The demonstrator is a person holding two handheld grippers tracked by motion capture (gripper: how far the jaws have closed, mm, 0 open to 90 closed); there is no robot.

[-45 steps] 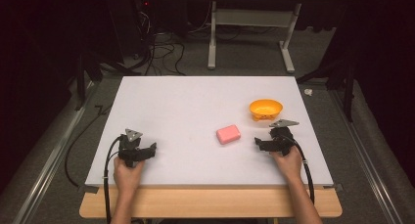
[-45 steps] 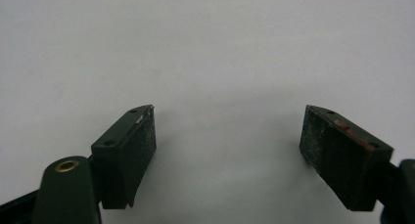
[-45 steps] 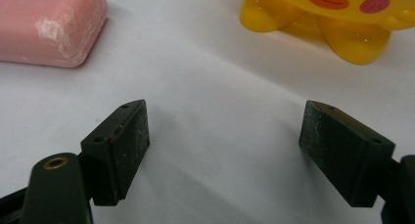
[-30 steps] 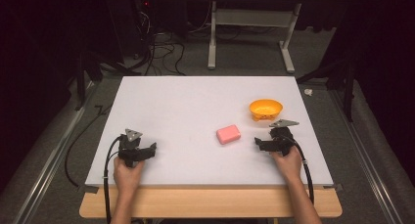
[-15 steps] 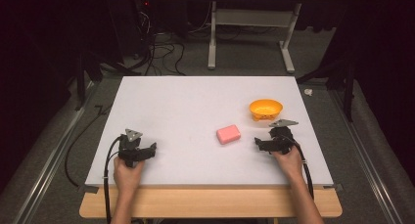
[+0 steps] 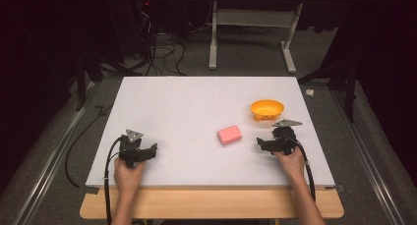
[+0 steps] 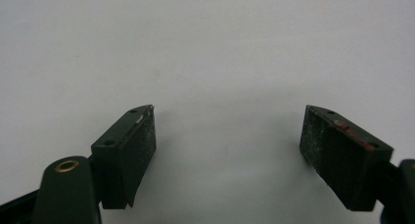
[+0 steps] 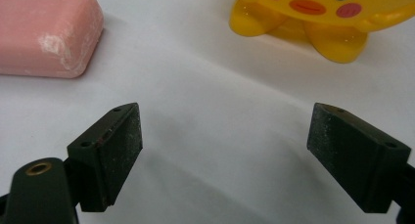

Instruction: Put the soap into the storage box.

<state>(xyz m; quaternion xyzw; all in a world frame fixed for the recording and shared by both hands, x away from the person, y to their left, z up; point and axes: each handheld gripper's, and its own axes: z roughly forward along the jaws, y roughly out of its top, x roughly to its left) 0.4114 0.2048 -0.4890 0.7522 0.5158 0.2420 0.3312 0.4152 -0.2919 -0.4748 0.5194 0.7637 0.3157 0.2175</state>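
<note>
**At the table's near edge: both grippers wait, jaws spread**

Right of centre in the high view, the pink soap bar (image 6: 229, 134) lies beside the yellow bowl (image 6: 267, 109). The right gripper (image 6: 259, 143), jaws spread and empty, faces both, seemingly readied to pick. The left gripper (image 6: 154, 149) rests lower left, also spread.

One pink soap bar (image 6: 229, 134), one yellow bowl (image 6: 267, 109), two claws: left (image 6: 147, 152), right (image 6: 264, 145).

Left gripper (image 6: 153, 149): held low at the near left of the table (image 6: 196, 102), jaws spread wide apart, nothing between them; gripped from behind by the left hand (image 6: 128, 175). Right gripper (image 6: 259, 143): held low at the near right, jaws likewise spread wide, gripped by the right hand (image 6: 291, 161). Both forearms were extended from the near edge.
</note>
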